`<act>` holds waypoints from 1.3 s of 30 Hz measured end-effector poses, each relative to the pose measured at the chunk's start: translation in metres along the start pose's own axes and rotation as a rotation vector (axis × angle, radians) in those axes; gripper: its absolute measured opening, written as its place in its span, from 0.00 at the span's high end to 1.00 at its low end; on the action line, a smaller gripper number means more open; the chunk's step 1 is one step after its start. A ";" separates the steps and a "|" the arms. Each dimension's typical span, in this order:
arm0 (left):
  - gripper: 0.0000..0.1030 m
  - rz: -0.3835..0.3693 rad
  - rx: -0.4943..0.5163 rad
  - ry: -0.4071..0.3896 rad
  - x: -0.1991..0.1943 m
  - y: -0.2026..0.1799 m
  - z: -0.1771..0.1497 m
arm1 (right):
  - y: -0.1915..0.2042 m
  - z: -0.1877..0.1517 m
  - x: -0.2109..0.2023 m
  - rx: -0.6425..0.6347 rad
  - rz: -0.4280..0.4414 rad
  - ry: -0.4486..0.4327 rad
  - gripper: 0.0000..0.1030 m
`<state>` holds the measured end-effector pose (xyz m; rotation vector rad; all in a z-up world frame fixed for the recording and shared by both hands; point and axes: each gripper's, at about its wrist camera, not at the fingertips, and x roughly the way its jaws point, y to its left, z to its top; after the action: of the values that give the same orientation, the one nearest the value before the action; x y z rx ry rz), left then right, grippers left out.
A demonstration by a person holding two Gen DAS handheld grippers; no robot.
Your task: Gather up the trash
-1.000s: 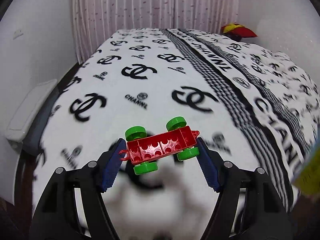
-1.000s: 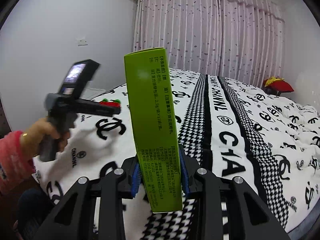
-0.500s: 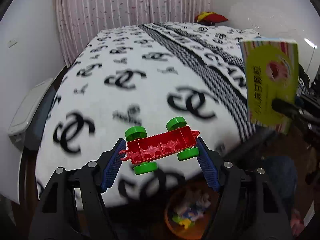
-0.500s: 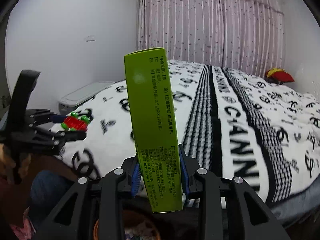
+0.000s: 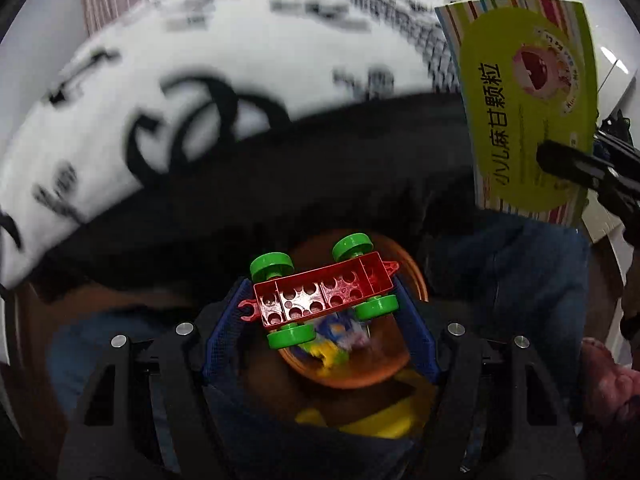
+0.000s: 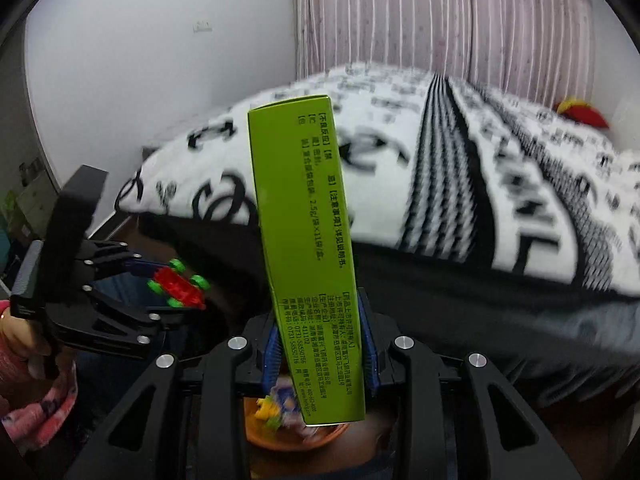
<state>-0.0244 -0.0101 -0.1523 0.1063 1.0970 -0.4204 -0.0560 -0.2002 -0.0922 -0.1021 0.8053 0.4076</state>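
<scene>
Two items in hand, both poised above the orange bin, neither dropped yet.

Your left gripper (image 5: 320,300) grasps the red toy car (image 5: 324,294) by its ends, green wheels out to either side, directly over the orange bin (image 5: 414,280), which already holds some colourful scraps. Your right gripper (image 6: 320,340) clamps the green box (image 6: 306,240) upright by its narrow sides, bin rim (image 6: 280,444) just below it. What is left, by my judgement: release both, then check the bed (image 6: 520,184) for more. The left view shows the box's printed front face and the bin interior; the right view shows only the box's edge, but also your hand (image 6: 16,332) on the left tool.
</scene>
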 end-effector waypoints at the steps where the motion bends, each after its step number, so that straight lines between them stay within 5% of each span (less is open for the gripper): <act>1: 0.33 -0.010 -0.006 0.019 0.007 0.000 -0.003 | -0.001 -0.008 0.010 0.021 0.011 0.033 0.69; 13: 0.33 -0.028 -0.092 0.300 0.119 0.008 -0.025 | -0.017 -0.070 0.112 0.163 0.056 0.335 0.68; 21: 0.33 -0.018 -0.112 0.401 0.153 0.010 -0.038 | -0.022 -0.088 0.154 0.218 0.077 0.441 0.67; 23: 0.30 -0.013 -0.120 0.411 0.156 0.012 -0.037 | -0.024 -0.090 0.159 0.230 0.075 0.448 0.65; 25: 0.22 -0.002 -0.133 0.422 0.158 0.014 -0.037 | -0.028 -0.088 0.158 0.240 0.062 0.440 0.47; 27: 0.22 -0.004 -0.142 0.420 0.158 0.015 -0.035 | -0.030 -0.085 0.153 0.249 0.043 0.418 0.40; 39: 0.20 0.010 -0.144 0.368 0.138 0.012 -0.028 | -0.044 -0.076 0.129 0.279 -0.020 0.342 0.34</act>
<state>0.0104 -0.0291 -0.2881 0.0624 1.4852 -0.3177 -0.0100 -0.2177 -0.2404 0.0833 1.1901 0.2579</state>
